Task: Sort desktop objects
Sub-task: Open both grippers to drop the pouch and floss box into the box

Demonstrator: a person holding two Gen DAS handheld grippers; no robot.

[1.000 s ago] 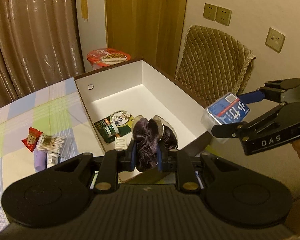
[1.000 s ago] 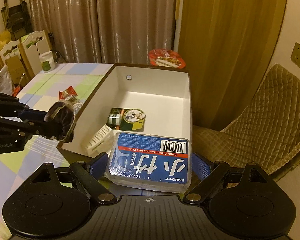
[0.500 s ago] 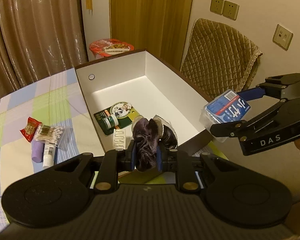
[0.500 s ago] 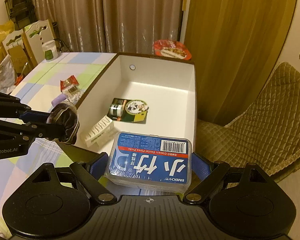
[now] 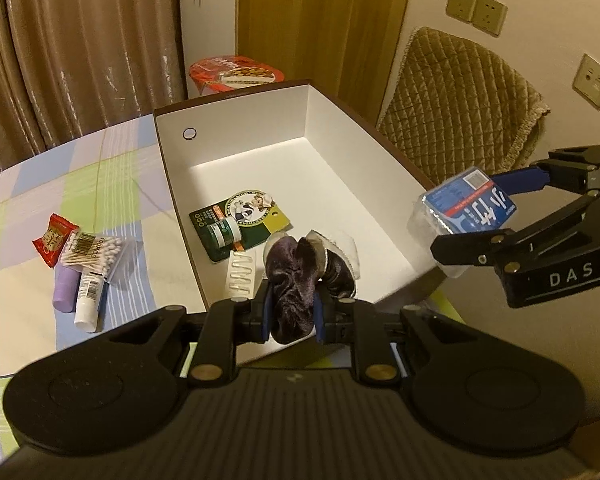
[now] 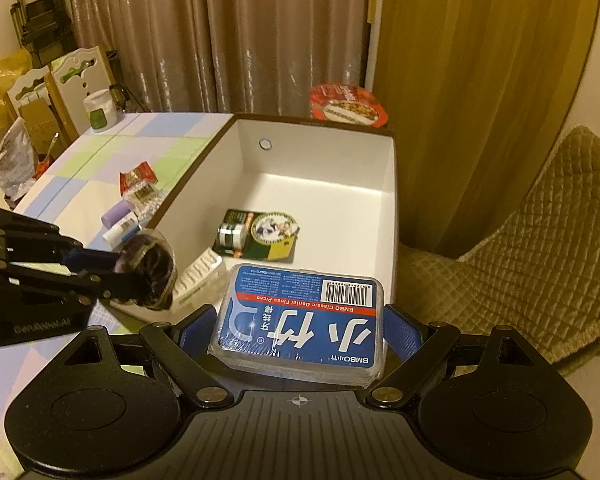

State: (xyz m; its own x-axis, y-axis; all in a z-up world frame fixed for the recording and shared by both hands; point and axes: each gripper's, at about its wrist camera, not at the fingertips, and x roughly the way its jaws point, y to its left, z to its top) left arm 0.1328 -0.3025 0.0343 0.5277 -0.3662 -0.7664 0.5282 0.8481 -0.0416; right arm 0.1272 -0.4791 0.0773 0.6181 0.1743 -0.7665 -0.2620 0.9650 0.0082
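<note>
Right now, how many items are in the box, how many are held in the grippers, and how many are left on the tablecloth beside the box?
In the box: 2 (green carded pack, white ridged piece)
Held: 2 (purple scrunchie, floss pick box)
On the tablecloth: 4 (red snack packet, cotton swabs, purple tube, white tube)
Total: 8

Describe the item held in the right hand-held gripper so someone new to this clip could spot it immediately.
Find the big white-lined cardboard box; just short of its near edge, the right hand-held gripper clamps a flat clear plastic case of dental floss picks. Its blue label with red stripe and barcode distinguishes it from the dark purple velvet scrunchie beside it.
</note>
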